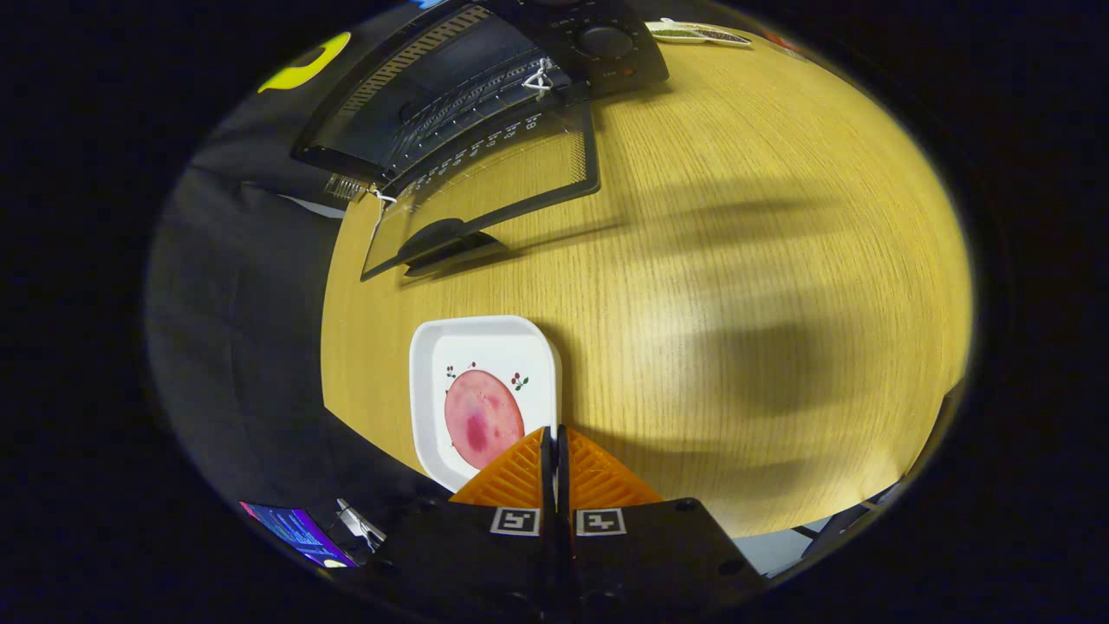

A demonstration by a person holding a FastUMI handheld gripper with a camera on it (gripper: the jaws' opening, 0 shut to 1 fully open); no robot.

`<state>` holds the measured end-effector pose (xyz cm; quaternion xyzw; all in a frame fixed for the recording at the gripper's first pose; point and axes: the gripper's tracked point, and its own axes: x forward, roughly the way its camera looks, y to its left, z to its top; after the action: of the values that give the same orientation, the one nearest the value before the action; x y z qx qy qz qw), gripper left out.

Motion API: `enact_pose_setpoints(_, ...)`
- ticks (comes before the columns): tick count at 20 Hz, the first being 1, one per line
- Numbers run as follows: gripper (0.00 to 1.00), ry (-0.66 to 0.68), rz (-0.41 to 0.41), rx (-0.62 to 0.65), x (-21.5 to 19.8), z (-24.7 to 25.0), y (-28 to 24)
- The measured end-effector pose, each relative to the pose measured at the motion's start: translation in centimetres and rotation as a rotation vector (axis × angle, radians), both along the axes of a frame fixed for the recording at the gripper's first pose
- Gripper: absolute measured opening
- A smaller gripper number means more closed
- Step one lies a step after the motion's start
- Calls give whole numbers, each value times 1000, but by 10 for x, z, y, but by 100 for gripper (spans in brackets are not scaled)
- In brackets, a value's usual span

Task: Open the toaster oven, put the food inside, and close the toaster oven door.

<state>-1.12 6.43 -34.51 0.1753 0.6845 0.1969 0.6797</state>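
Note:
My gripper (554, 431) is shut, its fingers pressed together with nothing between them, hovering above the wooden table (736, 260). Just ahead of the fingertips and slightly left lies a white square plate (429, 347) with a round pink slice of food (481, 418) on it. Far beyond, the black toaster oven (485, 78) stands with its glass door (494, 195) folded down flat onto the table. The door's handle (450, 243) points toward me. A wire rack (476, 104) shows inside the open cavity. Control knobs (604, 39) sit on the oven's right side.
A small white dish (697, 33) with something dark lies behind the oven on the right. The table's left edge runs close beside the plate. A wide stretch of wood lies right of the plate and door. A clip and a lit screen (299, 530) sit low on the left.

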Motion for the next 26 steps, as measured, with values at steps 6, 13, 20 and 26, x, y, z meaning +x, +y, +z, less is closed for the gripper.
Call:
enact_pose_setpoints(6,1,-39,-112,99,11,29,38)
enact_pose_setpoints(13,1,-108,-289,157,47,59,80)
enact_pose_setpoints(20,1,-185,-509,170,91,69,111)
enact_pose_setpoints(26,1,-216,-694,164,117,61,121)
